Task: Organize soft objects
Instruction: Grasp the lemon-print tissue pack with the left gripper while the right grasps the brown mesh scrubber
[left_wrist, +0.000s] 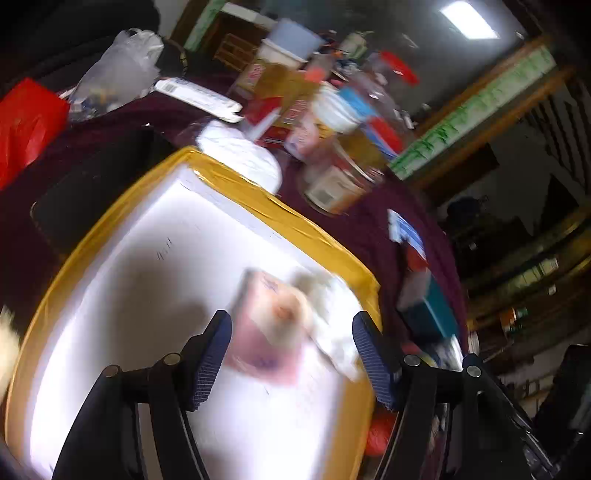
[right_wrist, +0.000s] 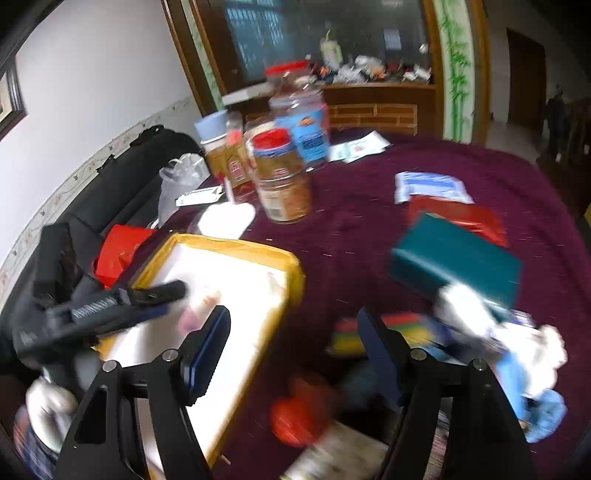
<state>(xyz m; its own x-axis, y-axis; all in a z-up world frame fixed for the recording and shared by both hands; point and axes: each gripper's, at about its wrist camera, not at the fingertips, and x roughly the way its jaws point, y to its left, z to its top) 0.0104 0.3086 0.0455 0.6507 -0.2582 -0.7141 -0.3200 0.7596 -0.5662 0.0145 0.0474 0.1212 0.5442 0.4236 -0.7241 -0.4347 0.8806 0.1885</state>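
A white foam box with yellow taped rim (left_wrist: 236, 181) stands on the purple tablecloth. A blurred pink and cream soft toy (left_wrist: 273, 325) lies inside it, with a white soft piece (left_wrist: 332, 332) beside it. My left gripper (left_wrist: 291, 354) is open above the box, the toy between and beyond its fingers. The box also shows in the right wrist view (right_wrist: 236, 243), where the left gripper (right_wrist: 162, 295) reaches over it. My right gripper (right_wrist: 295, 350) is open and empty over the cloth, above a blurred red soft object (right_wrist: 299, 413). A blue and white soft toy (right_wrist: 528, 369) lies at right.
Jars with red lids (right_wrist: 282, 177), bottles and boxes crowd the far side of the table. A teal box (right_wrist: 458, 258) and red packet (right_wrist: 458, 218) lie right of centre. A red bag (right_wrist: 122, 247) and clear plastic bag (right_wrist: 181, 177) sit left of the foam box.
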